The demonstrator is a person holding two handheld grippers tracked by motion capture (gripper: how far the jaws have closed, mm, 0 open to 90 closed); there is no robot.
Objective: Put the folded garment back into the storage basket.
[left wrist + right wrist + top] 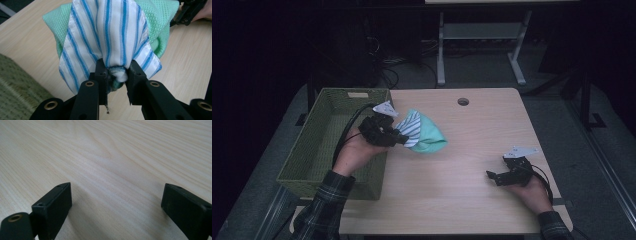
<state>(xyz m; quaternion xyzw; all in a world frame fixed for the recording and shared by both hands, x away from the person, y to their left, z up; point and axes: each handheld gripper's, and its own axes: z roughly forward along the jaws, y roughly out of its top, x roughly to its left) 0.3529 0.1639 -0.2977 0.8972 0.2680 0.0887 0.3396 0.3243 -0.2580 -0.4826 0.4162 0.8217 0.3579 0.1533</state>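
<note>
A bundle of cloths hangs from my left gripper (403, 139): a white cloth with blue stripes (410, 127) wrapped over a mint-green knit cloth (429, 136). The left gripper view shows the gripper (117, 72) shut on a bunched fold of the striped cloth (110, 32), with the green cloth (156, 17) spreading behind it above the table. The bundle is just right of the green woven basket (307, 150). My right gripper (491, 175) rests low at the table's front right, open, with bare wood between its jaws in the right gripper view (115, 197).
The light wooden table (472, 150) has a round cable hole (463, 101) near its far edge. The basket stands along the table's left side. Beyond the table are a dark floor, cables and a grey desk frame (479, 35).
</note>
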